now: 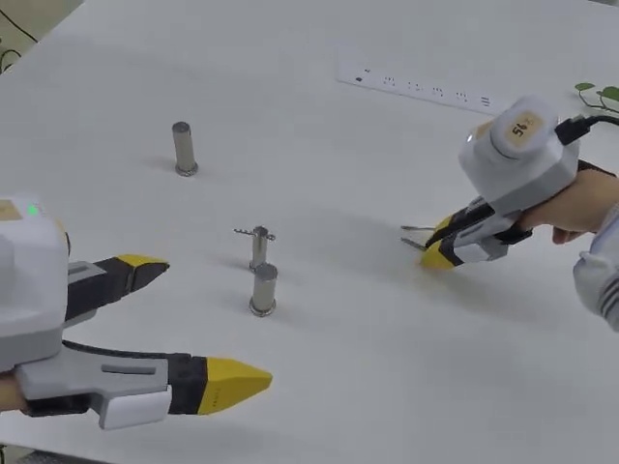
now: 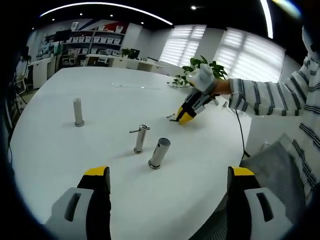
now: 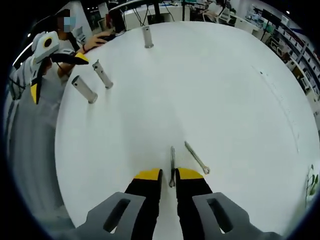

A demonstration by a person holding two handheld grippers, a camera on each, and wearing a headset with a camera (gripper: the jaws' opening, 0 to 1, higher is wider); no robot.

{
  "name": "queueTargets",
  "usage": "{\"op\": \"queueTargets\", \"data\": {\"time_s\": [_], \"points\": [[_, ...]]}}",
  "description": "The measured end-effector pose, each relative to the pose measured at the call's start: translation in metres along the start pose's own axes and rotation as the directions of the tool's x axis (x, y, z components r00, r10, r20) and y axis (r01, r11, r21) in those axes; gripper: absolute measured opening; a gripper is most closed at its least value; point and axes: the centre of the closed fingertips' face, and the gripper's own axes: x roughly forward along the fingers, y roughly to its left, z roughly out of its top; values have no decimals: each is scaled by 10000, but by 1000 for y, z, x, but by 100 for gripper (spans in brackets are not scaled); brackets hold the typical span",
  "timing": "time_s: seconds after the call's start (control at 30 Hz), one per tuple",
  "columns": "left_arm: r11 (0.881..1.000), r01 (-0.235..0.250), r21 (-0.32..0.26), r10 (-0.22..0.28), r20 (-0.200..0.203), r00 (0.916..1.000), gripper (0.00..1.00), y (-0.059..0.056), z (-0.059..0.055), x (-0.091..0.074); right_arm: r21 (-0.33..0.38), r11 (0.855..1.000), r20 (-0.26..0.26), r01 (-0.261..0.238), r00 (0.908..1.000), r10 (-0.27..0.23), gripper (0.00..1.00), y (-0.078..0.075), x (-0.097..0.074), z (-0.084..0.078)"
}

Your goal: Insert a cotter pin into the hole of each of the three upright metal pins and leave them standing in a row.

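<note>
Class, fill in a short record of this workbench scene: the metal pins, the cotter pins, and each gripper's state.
Surface: white table
Upright grey metal cylinder pins: three
Far pin: bare
Near pin: bare
Middle pin: thin metal fitted cotter pin through its top
Loose cotter pin A: between the jaws of the right gripper
Loose cotter pin B: on the table beside A
Left gripper: open, empty
Right gripper: jaws narrowed, clamping unclear
</note>
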Motion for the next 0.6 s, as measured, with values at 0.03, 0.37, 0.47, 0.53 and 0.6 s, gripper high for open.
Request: {"op": "queueTargets", "data": {"time_s": [0.03, 0.37, 0.47, 0.53, 0.6], "points": [[10000, -52, 46, 52, 28, 10000, 97, 1, 1, -1, 11, 10000, -5, 12, 10000, -12, 12, 0, 0, 0], [9999, -81, 65, 82, -154, 9998, 96, -2, -4, -1, -1444, 9894, -367, 169, 9991, -224, 6, 0, 1, -1], [10000, -35, 37, 36, -237, 9997, 96, -5, -7, 0, -1347, 9908, -318, 139, 9993, -183, 6, 0, 1, -1], [10000, -17, -54, 16, -224, 9997, 96, -7, -7, 1, -1218, 9924, -257, 148, 9995, -181, 5, 0, 1, -1], [9997, -26, -225, 20, -247, 9997, 96, -8, -7, 2, -1070, 9941, -204, 186, 9996, -209, 5, 0, 1, -1]]}}
